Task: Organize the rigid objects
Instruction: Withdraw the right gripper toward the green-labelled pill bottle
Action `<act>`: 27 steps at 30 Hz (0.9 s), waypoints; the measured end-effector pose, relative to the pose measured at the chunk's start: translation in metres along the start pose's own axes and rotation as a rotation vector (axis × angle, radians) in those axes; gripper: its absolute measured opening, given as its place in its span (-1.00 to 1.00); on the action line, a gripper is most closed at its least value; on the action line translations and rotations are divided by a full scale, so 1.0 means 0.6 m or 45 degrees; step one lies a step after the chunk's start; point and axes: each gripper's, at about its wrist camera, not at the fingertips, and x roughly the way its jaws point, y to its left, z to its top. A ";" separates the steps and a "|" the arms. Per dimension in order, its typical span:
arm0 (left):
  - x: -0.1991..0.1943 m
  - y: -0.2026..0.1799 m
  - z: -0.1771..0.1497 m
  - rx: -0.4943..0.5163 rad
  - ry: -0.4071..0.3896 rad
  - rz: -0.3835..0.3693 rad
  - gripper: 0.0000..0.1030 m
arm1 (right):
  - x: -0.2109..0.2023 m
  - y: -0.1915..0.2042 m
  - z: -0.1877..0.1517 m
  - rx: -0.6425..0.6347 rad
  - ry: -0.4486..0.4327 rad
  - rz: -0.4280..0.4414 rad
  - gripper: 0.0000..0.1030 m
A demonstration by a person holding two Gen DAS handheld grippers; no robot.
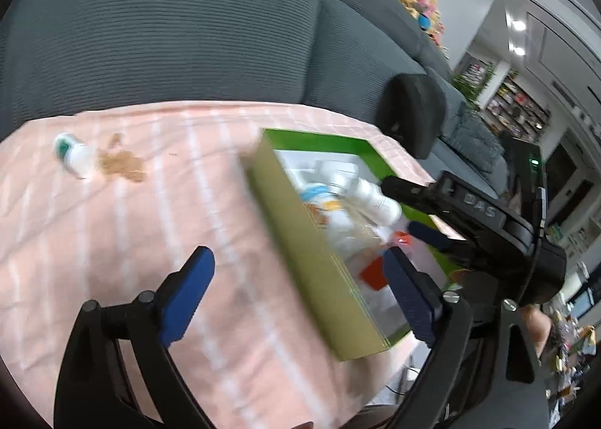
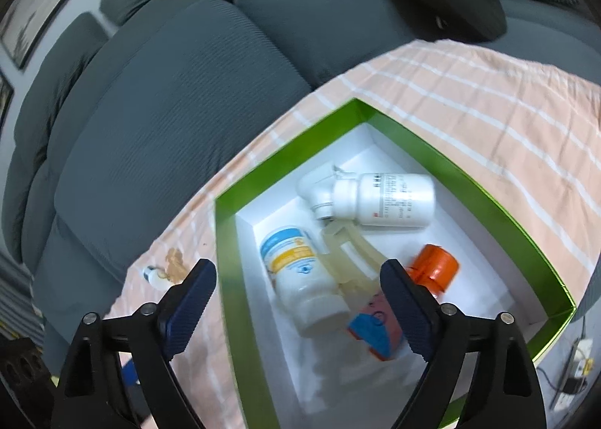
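A green box (image 2: 450, 169) with a white inside stands on the pink striped cloth (image 2: 488, 91). In it lie a white bottle (image 2: 387, 200), a bottle with a blue and yellow label (image 2: 300, 271), an orange container (image 2: 435, 267), a translucent piece (image 2: 353, 256) and a small blue and orange pack (image 2: 375, 331). My right gripper (image 2: 298, 301) hovers open above the box's near end, its pads apart from everything. My left gripper (image 1: 300, 297) is open over the box's near wall (image 1: 319, 260), holding nothing. Off to the left a small green-capped bottle (image 1: 73, 154) lies on the cloth beside spilled brown bits (image 1: 120, 164).
A grey sofa (image 1: 169, 34) rises right behind the cloth. A black cushion (image 1: 413, 113) sits past the box's far corner. The right gripper (image 1: 407, 207) reaches over the box from the right. A power strip (image 2: 578, 365) lies on the floor, lower right.
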 end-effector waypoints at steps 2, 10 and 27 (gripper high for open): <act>-0.017 0.024 -0.005 -0.026 -0.026 0.047 0.77 | 0.000 0.012 -0.005 -0.033 -0.010 0.000 0.80; -0.062 0.162 -0.047 -0.180 -0.048 0.339 0.95 | 0.013 0.060 -0.022 -0.105 -0.037 0.024 0.82; -0.108 0.305 -0.077 -0.512 -0.114 0.700 0.95 | 0.078 0.235 -0.111 -0.449 0.037 0.110 0.82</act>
